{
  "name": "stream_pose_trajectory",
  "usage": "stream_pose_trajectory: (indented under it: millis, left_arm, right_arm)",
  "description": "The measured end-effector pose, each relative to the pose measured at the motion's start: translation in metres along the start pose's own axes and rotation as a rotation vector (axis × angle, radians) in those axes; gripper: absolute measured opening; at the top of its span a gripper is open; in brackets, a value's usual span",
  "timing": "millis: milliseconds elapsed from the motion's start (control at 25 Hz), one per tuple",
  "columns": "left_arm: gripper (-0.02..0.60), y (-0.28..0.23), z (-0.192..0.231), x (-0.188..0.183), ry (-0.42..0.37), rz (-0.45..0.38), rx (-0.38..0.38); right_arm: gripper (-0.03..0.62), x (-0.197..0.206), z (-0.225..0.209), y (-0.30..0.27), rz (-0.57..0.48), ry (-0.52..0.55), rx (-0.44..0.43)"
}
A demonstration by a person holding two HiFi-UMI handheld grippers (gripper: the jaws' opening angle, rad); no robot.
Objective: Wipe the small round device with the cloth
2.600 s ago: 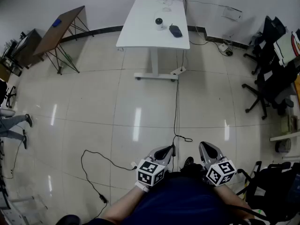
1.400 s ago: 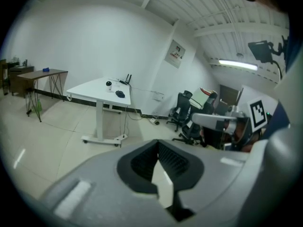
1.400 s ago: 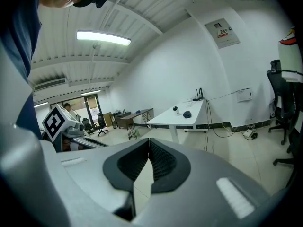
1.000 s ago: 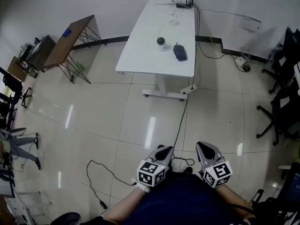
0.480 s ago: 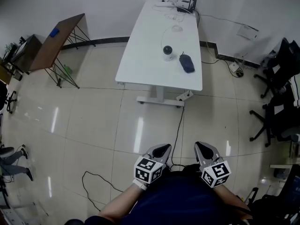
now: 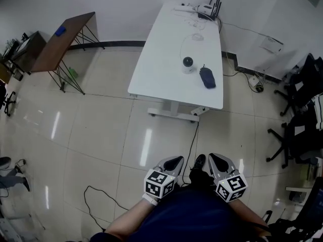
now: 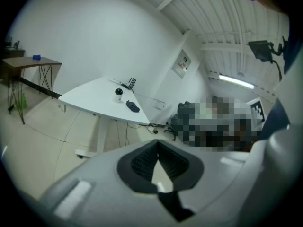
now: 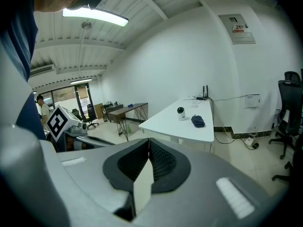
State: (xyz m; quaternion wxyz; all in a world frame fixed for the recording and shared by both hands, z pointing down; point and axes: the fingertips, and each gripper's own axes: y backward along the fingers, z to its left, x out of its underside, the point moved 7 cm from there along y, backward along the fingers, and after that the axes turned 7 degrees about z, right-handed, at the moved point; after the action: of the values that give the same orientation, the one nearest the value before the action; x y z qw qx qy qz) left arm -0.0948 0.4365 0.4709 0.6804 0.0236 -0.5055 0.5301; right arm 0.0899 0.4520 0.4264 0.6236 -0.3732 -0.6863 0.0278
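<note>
Small round device (image 6: 187,63): upper centre, beside cloth (image 6: 207,77).
Left gripper (image 6: 171,163), right gripper (image 6: 218,162): clenched, empty.
Risk: cloth is missed unless jaws are opened.

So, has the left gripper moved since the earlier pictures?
Yes. The left gripper has come forward, toward the white table: less tiled floor lies between it and the table's foot than before.

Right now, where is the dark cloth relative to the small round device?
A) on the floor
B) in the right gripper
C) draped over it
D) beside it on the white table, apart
D: the dark cloth lies on the white table next to the small round device, with bare tabletop between them.
</note>
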Motion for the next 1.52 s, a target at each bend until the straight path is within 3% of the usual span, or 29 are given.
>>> stream_pose_trajectory:
  millis: [320, 560, 760, 960, 1240, 1520]
  left_arm:
    - [0.003, -0.028, 0.027, -0.034, -0.048, -0.038, -0.144]
    - [0.003, -0.081, 0.024, -0.08, -0.062, -0.042, -0.189]
    - [0.003, -0.114, 0.015, -0.113, -0.023, -0.049, -0.245]
    - [0.003, -0.136, 0.023, -0.121, -0.021, -0.041, -0.316]
    - [0.003, -0.15, 0.036, -0.15, 0.014, -0.058, -0.35]
    - [0.003, -0.163, 0.08, -0.177, 0.015, -0.073, -0.296]
  right_arm:
    - [0.012, -0.023, -0.048, -0.044, -0.042, -0.035, -0.083]
    - [0.012, -0.049, -0.113, -0.071, -0.042, -0.066, -0.13]
    - [0.012, -0.066, -0.162, -0.083, -0.037, -0.086, -0.159]
    - [0.012, -0.073, -0.196, -0.097, -0.032, -0.112, -0.176]
    - [0.012, -0.084, -0.219, -0.123, -0.007, -0.139, -0.186]
    - [0.012, -0.105, -0.22, -0.155, 0.002, -0.12, -0.14]
